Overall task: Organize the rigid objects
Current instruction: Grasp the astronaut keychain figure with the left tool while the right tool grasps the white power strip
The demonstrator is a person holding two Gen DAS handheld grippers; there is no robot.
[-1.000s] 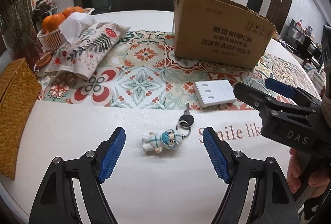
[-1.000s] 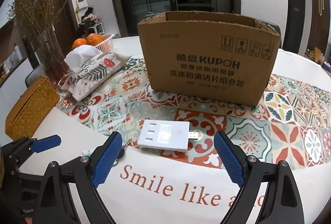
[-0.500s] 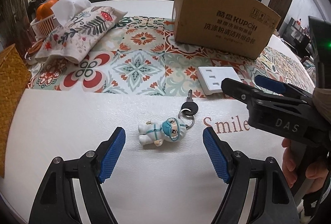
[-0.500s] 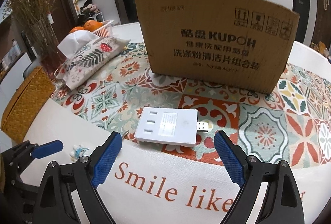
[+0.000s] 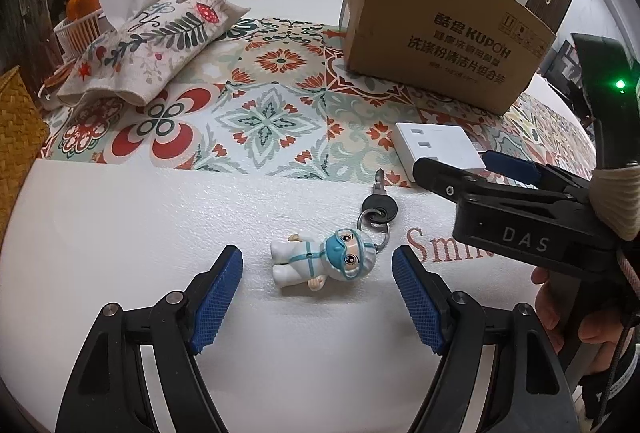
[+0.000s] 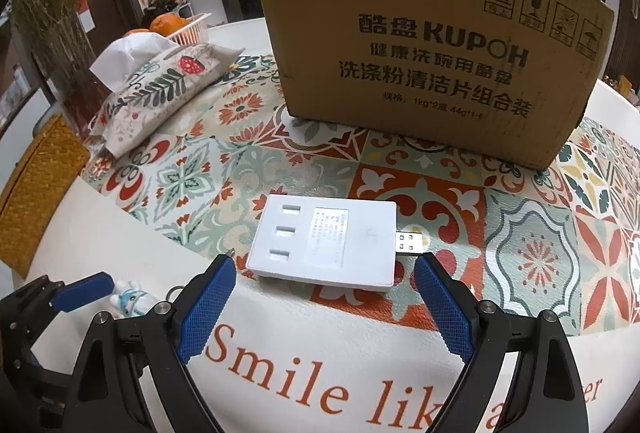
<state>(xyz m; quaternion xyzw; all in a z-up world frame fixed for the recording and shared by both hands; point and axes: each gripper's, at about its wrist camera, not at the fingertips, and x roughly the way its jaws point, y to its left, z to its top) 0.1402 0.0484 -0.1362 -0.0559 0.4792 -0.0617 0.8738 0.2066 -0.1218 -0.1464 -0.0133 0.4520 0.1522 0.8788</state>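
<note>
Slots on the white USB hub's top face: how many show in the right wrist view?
3. They run in a column along the left part of the white USB hub, left of its label: far, middle, near. Side faces could hide more.

Round white table (image 5: pixel 120 233) with patterned mat (image 6: pixel 520 233) across its middle. On mat: box (image 6: pixel 420 53) at 12 o'clock, white hub (image 6: pixel 324 237) at 3, tissue pouch (image 5: pixel 148 45) at 10. On bare white surface: figurine keychain (image 5: pixel 320 261), centre.
</note>
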